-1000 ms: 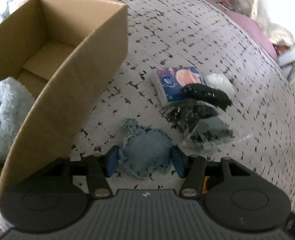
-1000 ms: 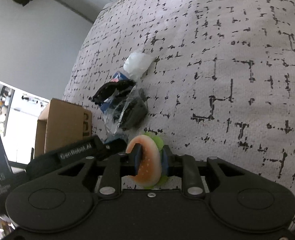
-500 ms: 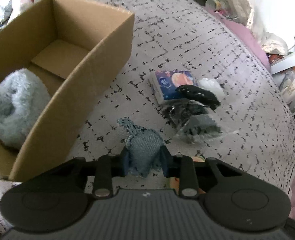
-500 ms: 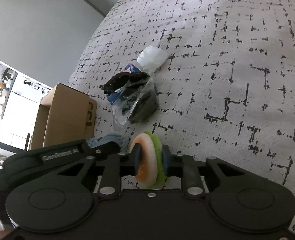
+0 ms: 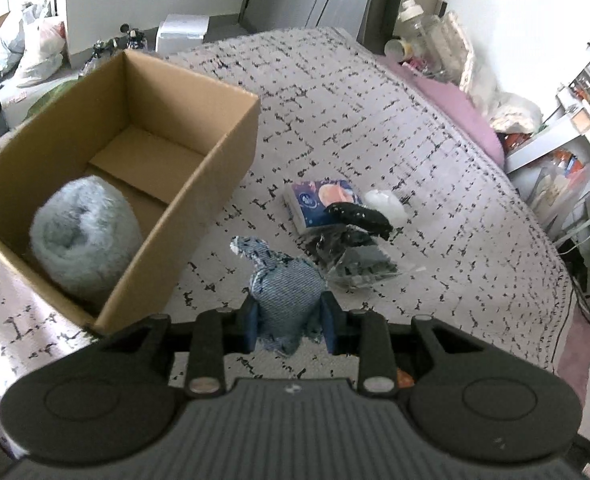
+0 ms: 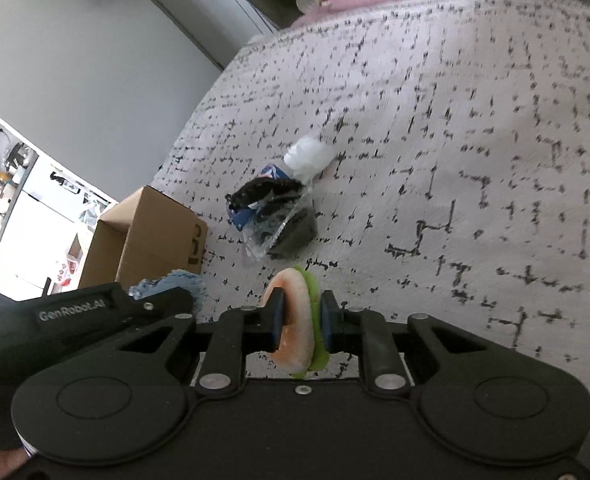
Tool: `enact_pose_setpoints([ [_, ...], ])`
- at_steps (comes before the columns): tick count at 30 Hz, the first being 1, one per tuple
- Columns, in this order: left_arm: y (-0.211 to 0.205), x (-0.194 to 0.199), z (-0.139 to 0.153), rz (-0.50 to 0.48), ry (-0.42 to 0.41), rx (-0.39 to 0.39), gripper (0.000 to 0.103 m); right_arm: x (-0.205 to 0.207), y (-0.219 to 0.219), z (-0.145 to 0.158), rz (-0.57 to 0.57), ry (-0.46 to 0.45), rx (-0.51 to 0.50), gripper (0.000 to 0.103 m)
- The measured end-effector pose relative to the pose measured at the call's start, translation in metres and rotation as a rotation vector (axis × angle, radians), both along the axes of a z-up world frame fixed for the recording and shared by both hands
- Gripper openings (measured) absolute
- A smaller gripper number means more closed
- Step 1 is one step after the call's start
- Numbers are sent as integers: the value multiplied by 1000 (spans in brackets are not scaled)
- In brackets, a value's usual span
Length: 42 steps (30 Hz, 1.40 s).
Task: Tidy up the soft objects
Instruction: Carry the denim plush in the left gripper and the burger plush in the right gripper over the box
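Denim toy pinched in left gripper, burger toy in right gripper; fluffy ball only left cam.

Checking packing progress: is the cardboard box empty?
No. The box is open-topped and holds one fluffy grey bundle; the rest of its floor is bare.

A blue denim plush with frayed edges hung pinched off the bedspread, its narrow end pointing up and away. A soft burger toy, orange bun against a green layer, was held on edge. A fluffy pale-blue bundle lay in the near end of the open cardboard box. A tissue pack, a black item, a clear bag and a white lump lay clustered together.
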<state>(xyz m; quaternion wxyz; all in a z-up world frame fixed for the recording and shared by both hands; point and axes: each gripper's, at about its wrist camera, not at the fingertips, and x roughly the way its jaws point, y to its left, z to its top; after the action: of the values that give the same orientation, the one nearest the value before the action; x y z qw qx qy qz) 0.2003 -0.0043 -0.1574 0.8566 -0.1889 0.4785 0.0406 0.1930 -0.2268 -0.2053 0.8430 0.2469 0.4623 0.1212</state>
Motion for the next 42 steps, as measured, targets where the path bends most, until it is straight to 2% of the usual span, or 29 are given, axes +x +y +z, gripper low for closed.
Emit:
enact_pose_setpoints([
  [8, 8, -21, 23, 6, -58, 11, 30, -15, -3, 18, -6, -91, -2, 19],
  [17, 18, -43, 41, 3, -103, 17, 30, -27, -5, 39, 2, -194, 38, 19],
  [25, 37, -55, 61, 14, -159, 28, 30, -35, 3, 63, 18, -332, 75, 19],
  [28, 47, -57, 65, 27, -169, 44, 30, -36, 9, 66, 34, -344, 82, 19],
  [33, 73, -59, 73, 88, -189, 18, 30, -35, 20, 66, 53, -358, 79, 19],
  [42, 114, -51, 69, 141, -182, 11, 30, -32, 33, 74, 56, -391, 111, 19],
])
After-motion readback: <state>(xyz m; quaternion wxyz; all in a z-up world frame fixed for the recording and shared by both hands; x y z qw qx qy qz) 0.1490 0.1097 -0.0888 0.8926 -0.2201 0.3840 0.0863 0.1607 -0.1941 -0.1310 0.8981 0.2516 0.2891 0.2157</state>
